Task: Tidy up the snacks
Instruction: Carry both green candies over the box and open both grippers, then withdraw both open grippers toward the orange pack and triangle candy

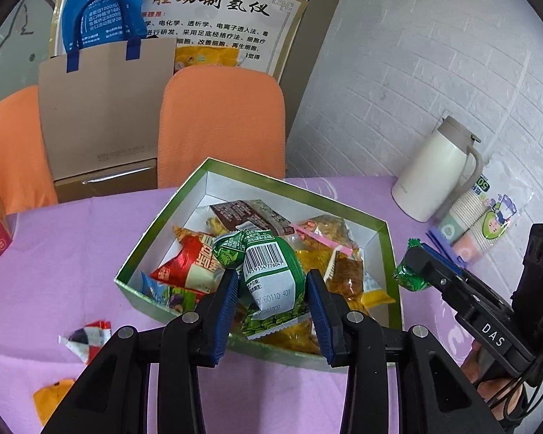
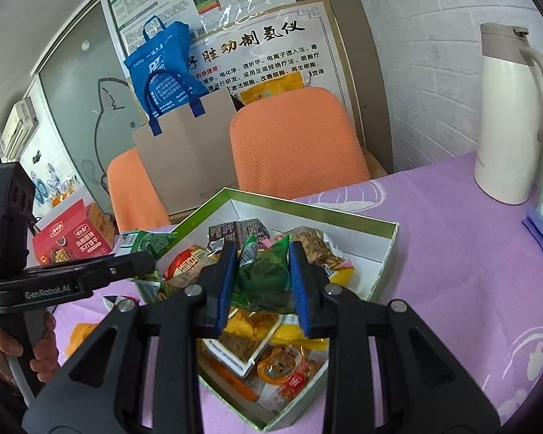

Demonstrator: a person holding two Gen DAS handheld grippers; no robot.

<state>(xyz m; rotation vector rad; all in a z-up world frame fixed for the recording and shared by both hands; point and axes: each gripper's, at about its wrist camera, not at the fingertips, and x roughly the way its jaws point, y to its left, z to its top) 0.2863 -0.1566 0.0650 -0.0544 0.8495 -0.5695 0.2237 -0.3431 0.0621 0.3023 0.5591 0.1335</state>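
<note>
Both packets look ready to drop, so the step in hand is judged to be the release into the green-rimmed box (image 1: 382, 229): bring each packet well inside the rim, lower it close to the snacks already piled there, then ease the fingers apart so nothing bounces out onto the purple surface (image 1: 90, 238). The left gripper (image 1: 271, 291) is closed on a green snack packet (image 1: 271, 275) with a white barcode label, its blue pads pressing the packet's sides, and the packet hangs over the box's near edge, above the red and yellow packets inside. The right gripper (image 2: 260, 278) is likewise closed on a second green packet (image 2: 262, 271), crumpled between its pads and held over the middle of the box. In the left wrist view that gripper sits at the box's right rim, so a slight move inward seems wise. A few stray wrappers (image 1: 87, 336) lie on the surface just left of the box.
</note>
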